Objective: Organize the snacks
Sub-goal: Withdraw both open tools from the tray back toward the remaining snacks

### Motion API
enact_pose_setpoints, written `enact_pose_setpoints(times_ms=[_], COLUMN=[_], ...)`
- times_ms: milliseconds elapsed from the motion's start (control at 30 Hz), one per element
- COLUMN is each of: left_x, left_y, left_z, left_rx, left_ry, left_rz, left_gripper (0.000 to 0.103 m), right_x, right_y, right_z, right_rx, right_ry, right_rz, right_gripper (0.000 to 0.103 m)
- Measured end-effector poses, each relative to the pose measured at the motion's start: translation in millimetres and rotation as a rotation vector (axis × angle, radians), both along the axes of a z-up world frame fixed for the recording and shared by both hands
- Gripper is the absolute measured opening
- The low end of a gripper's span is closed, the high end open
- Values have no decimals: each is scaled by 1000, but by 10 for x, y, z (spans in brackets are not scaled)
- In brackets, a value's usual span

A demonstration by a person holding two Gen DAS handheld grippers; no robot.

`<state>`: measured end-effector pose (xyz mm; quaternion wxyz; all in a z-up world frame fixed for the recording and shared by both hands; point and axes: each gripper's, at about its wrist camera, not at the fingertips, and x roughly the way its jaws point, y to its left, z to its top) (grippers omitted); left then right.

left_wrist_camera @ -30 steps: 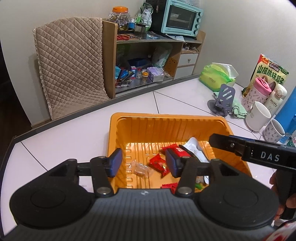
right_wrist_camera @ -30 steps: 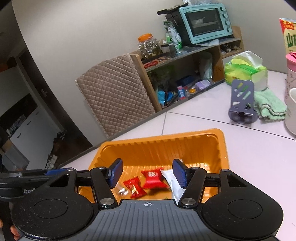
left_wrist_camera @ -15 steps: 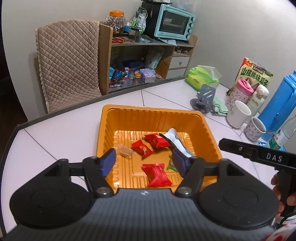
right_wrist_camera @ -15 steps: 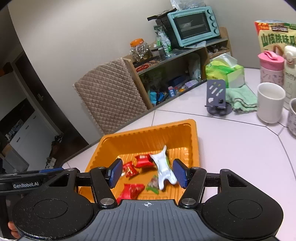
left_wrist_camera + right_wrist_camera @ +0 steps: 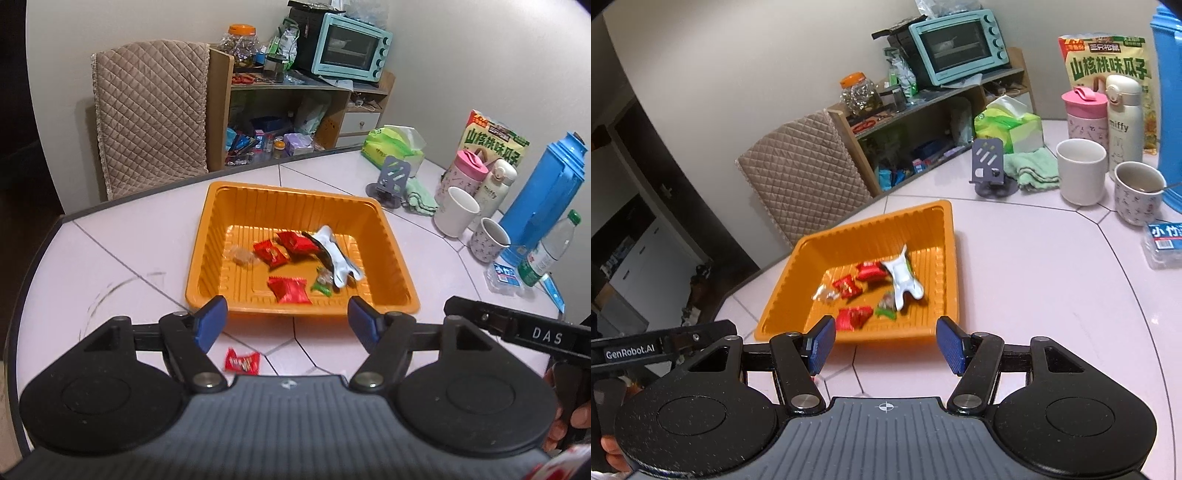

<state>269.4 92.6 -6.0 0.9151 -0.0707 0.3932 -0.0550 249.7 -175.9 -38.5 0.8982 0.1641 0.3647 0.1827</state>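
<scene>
An orange tray (image 5: 291, 191) (image 5: 871, 236) sits on the white table. Inside lie three red snack packets (image 5: 289, 290) (image 5: 853, 317), a silver-white wrapper (image 5: 334, 254) (image 5: 903, 277), a green candy (image 5: 322, 282) and a clear-wrapped candy (image 5: 240, 255). One more red packet (image 5: 242, 361) lies on the table in front of the tray. My left gripper (image 5: 286, 317) hovers before the tray's near rim, its jaws opening, nothing between them. My right gripper (image 5: 884, 339) stands open beside it at the same rim, with nothing in its jaws.
To the right stand a white mug (image 5: 456, 212), a patterned cup (image 5: 489, 240), a pink bottle (image 5: 465, 171), a blue thermos (image 5: 546, 192), a water bottle (image 5: 546, 251) and a phone stand (image 5: 391, 177). The table's edge curves at the left (image 5: 40, 258). A shelf with a toaster oven (image 5: 351, 48) stands behind.
Both grippers have drawn back from over the tray to in front of its near rim and risen. The left jaws have widened. The loose red packet on the table has come into view.
</scene>
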Motion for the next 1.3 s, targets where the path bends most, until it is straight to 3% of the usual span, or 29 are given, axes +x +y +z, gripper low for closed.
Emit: enact_pose_setpoints(times_ms=[400, 800, 1067, 1300], left_x=[-638, -1172, -1495, -1733], left_y=[-78, -244, -382, -482], left_z=[52, 35, -7, -101], left_rx=[-39, -21, -18, -21], left_ry=[31, 65, 75, 104], left_rz=[33, 64, 72, 78], left_gripper=[70, 70, 70, 70], right_x=[-590, -1043, -1280, -1476], right_y=[-109, -199, -307, -347], right_z=[39, 56, -15, -93], right_rx=[-45, -37, 5, -35], right_ry=[39, 39, 102, 132], right_rz=[38, 93, 101, 124], right_gripper=[61, 61, 61, 61])
